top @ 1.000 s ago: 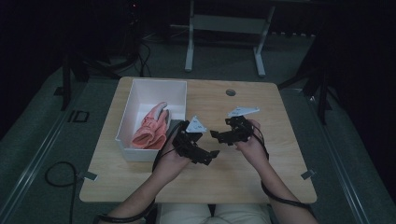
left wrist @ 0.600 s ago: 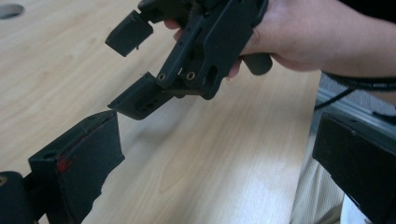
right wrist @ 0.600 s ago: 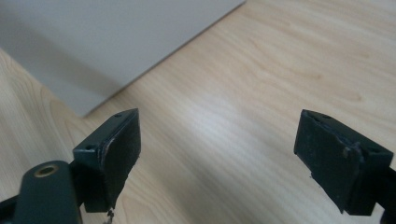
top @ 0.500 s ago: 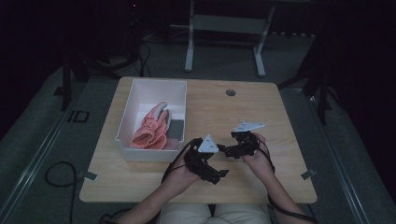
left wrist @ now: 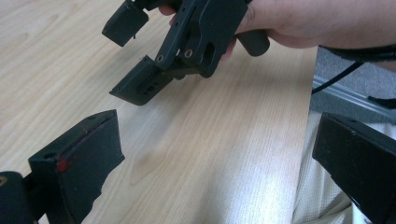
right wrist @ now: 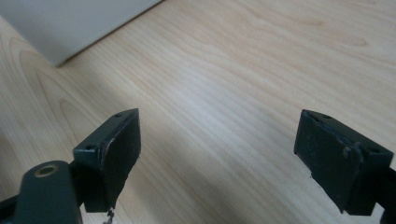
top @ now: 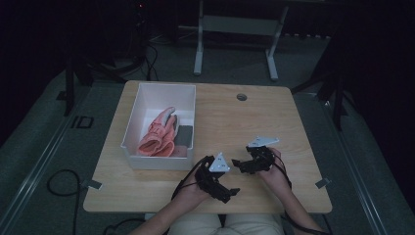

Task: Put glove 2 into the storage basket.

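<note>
Wooden table [top: 215, 117], light grain, rounded corners, small round grommet [top: 242, 97] near the far edge. White rectangular bin [top: 142, 100] on the table's left half, long side running front to back. Inside it a pink glove [top: 157, 134] lies toward the near end, fingers pointing to the far side, grey fingertip visible; a dark grey flat item [top: 184, 135] sits just beside the glove against the bin's right wall, cannot tell what it is. Bin corner also shows top left in the right gripper view [right wrist: 70, 28].

Both grippers are near the front edge of the table, right of the bin, well apart from the glove. Left gripper [top: 229, 192] in the person's left hand [top: 188, 191], jaws spread wide, nothing between, bare wood under them [left wrist: 210, 154]. Right gripper [top: 238, 164] in the right hand [top: 274, 171], just beside the left one, jaws also spread wide and empty; seen close from the left gripper view [left wrist: 135, 56], over bare tabletop.
</note>
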